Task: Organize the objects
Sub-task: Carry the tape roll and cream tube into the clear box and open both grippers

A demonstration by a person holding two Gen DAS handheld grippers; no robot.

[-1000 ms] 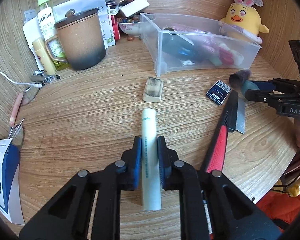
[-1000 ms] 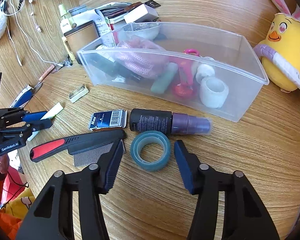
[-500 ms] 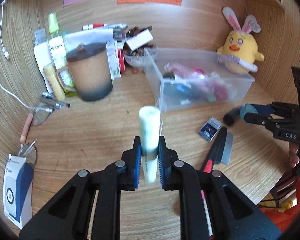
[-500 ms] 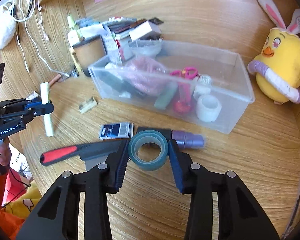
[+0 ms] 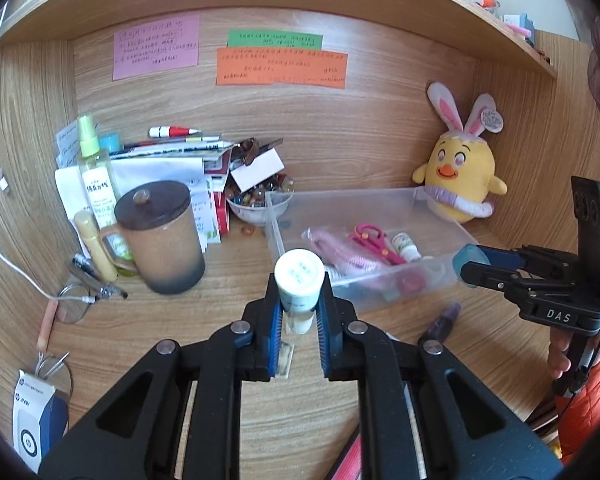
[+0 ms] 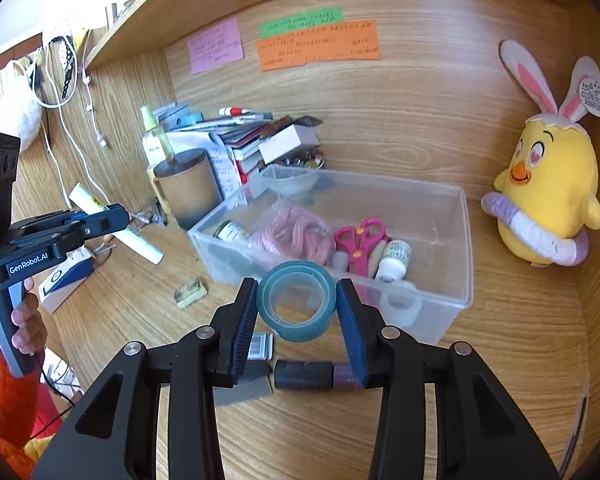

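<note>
Now two grippers are up off the desk, each with one item: the left gripper (image 5: 298, 312) pinches one white tube (image 5: 299, 285), held in front of the clear bin (image 5: 440, 280), while the right gripper (image 6: 296, 320) clamps one teal tape roll (image 6: 296, 300) just before that bin. Inside it: one pink scissors (image 6: 362, 240), one small white bottle (image 6: 394, 260). One yellow plush chick (image 6: 548, 200) sits right of the bin.

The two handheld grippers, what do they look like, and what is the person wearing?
Both are black plastic scissor-style frames with silver rivets and blue ribbed pads. The left gripper carries white "GenRobot.AI" lettering on a grey-and-black handle; the right gripper reads "DAS", with a small green light on its camera block. A thin dark cable hangs below each handle. The sleeve is orange and quilted.
</note>
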